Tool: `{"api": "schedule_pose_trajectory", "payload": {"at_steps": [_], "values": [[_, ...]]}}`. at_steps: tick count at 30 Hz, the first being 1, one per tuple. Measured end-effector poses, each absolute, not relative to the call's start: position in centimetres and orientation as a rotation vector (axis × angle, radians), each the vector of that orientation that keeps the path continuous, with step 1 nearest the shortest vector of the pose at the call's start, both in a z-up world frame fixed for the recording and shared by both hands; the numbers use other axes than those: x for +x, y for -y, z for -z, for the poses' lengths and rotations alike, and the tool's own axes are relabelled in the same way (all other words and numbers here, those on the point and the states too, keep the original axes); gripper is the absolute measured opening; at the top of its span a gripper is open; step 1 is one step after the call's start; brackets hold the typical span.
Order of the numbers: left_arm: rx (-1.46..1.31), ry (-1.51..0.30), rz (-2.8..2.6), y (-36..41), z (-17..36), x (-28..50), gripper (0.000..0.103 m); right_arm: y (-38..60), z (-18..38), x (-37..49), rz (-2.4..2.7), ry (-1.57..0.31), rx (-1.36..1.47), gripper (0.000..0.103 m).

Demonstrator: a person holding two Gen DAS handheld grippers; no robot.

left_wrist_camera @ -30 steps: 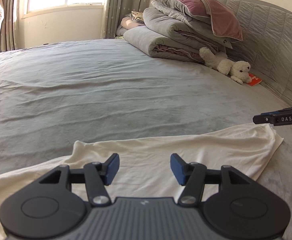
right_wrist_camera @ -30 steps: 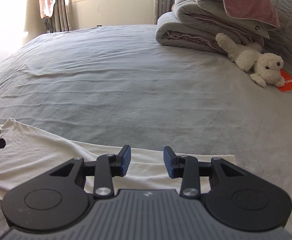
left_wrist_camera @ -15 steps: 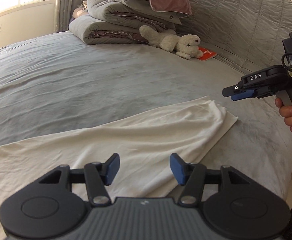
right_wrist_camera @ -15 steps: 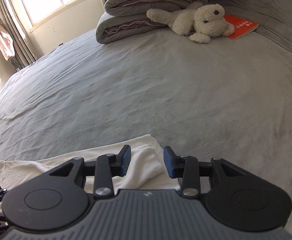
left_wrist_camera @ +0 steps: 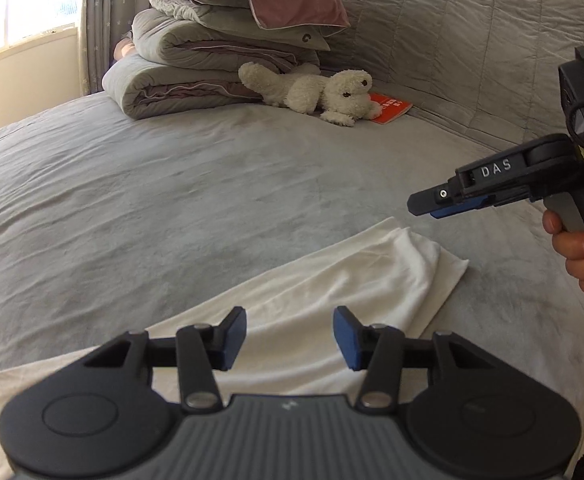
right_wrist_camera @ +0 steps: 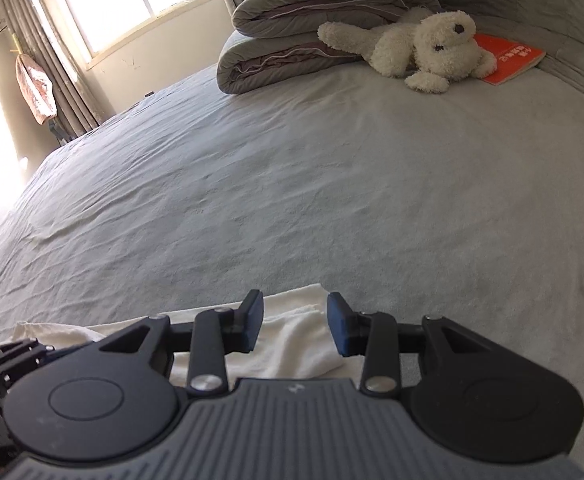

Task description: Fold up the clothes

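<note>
Both views swung nearer one white garment (left_wrist_camera: 344,276); two hand-held grippers (left_wrist_camera: 289,336) (right_wrist_camera: 295,328) gape empty.

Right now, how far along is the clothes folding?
Barely started. The white garment lies spread along the grey bed, with only its end doubled over. The left gripper and right gripper are both open above it, gripping nothing. All the real folds are left.

- The white garment (left_wrist_camera: 356,280) is soft matt cloth, lightly creased.
- The bed (left_wrist_camera: 171,208) has a grey, velvety, wrinkled cover.
- The left gripper (left_wrist_camera: 289,338) is matt black plastic with blue pads and shiny metal pivots.
- The plush dog (left_wrist_camera: 324,92) is fluffy.
- The headboard (left_wrist_camera: 452,40) is quilted fabric.
</note>
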State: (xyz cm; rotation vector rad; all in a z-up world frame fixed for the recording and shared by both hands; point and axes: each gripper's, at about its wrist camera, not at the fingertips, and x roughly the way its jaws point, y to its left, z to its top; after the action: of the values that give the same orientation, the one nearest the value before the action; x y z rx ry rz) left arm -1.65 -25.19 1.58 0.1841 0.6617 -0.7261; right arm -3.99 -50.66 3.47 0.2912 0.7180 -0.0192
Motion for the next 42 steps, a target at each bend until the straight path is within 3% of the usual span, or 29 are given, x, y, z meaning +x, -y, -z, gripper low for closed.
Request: {"api": "schedule_pose_trajectory", "payload": {"at_steps": [8,13,18,20,21,22,35,39,42], "values": [[0.188,-0.738,0.809,23.7,-1.2,2.3,0.04,45.8,-2.2,-2.7,-0.14,-0.734,-0.047,0.039],[0.197,-0.791,0.886,23.4,-0.8,4.4,0.026,43.8,-1.4,-1.6,-0.164,-0.741,-0.13,0.039],[0.221,-0.841,0.917,24.0,0.1,5.6,0.026,42.6,0.0,-0.6,-0.174,-0.804,-0.178,0.039],[0.236,-0.843,0.939,24.1,0.2,5.7,0.026,42.2,0.2,-0.7,-0.185,-0.807,-0.209,0.029],[0.243,-0.842,0.946,24.1,0.3,5.6,0.026,42.2,0.2,-0.7,-0.19,-0.808,-0.211,0.012],[0.249,-0.841,0.951,24.1,0.3,5.6,0.026,42.1,0.2,-0.7,-0.195,-0.808,-0.213,0.008],[0.301,-0.799,0.931,23.9,-0.1,5.1,0.023,42.1,-2.8,-2.3,-0.147,-0.659,-0.218,0.004],[0.305,-0.764,0.902,23.9,-0.4,5.2,0.003,42.3,-3.0,-2.0,-0.12,-0.646,-0.211,0.004],[0.307,-0.738,0.879,24.0,-0.6,5.2,0.003,42.4,-2.5,-1.5,-0.104,-0.66,-0.211,0.004]]}}
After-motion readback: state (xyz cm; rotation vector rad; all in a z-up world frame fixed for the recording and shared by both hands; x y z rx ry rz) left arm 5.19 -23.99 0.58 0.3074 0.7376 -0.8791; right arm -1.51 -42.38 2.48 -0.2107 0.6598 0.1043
